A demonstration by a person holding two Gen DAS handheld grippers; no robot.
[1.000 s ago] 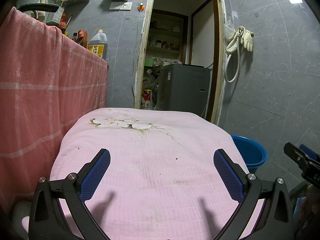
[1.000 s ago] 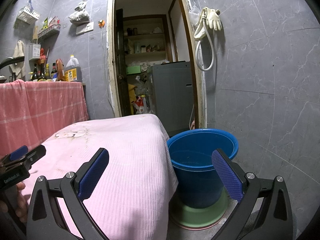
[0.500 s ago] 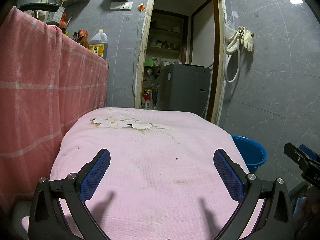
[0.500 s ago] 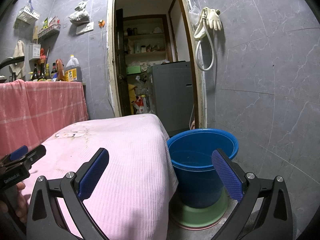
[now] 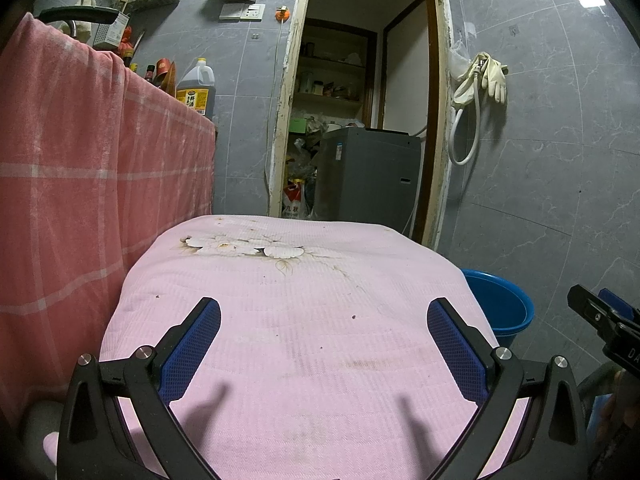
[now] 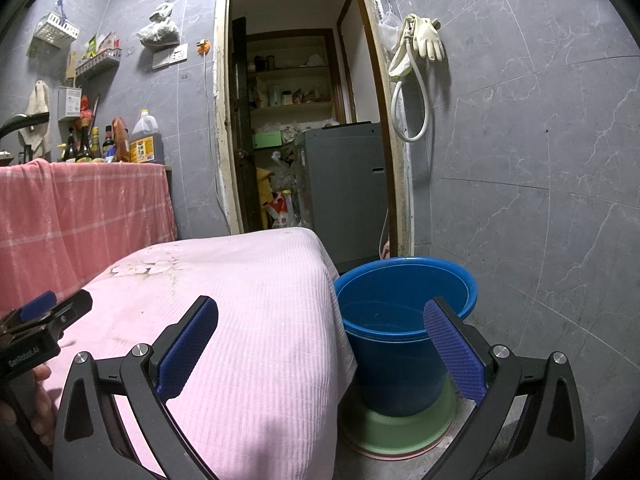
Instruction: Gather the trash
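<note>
From the left wrist view, the left gripper [image 5: 320, 332] hung over a pink ribbed cloth [image 5: 304, 304] with its jaws spread wide and nothing between them; the blue pads [image 5: 192, 350] were cross-hatched in texture. The cloth carried a pale flower print [image 5: 244, 246] at its far end, brownish stains near the middle and a few small dark specks [image 5: 354, 316], the only litter-like bits that could be made out, too small to identify. A coral checked towel [image 5: 88, 168] draped a raised surface on the left, with a large oil jug [image 5: 196, 92] bearing a yellow label, unreadable, at its far end. At the right a blue bucket [image 5: 504, 312] stood beside the cloth, and the tip of the right gripper [image 5: 600, 320] entered at the edge. From the right wrist view, the right gripper [image 6: 320, 336] was likewise wide open and empty, straddling the cloth's right edge and the smooth plastic bucket, which sat in a green basin [image 6: 400, 428] on the floor. The left gripper's body, at the near left, read "GenRobot.AI". Rubber gloves [image 6: 424, 36] and a white hose [image 6: 412, 108] hung on the grey marbled tile wall [image 6: 540, 160], by a doorway showing a grey appliance [image 6: 344, 192].
</note>
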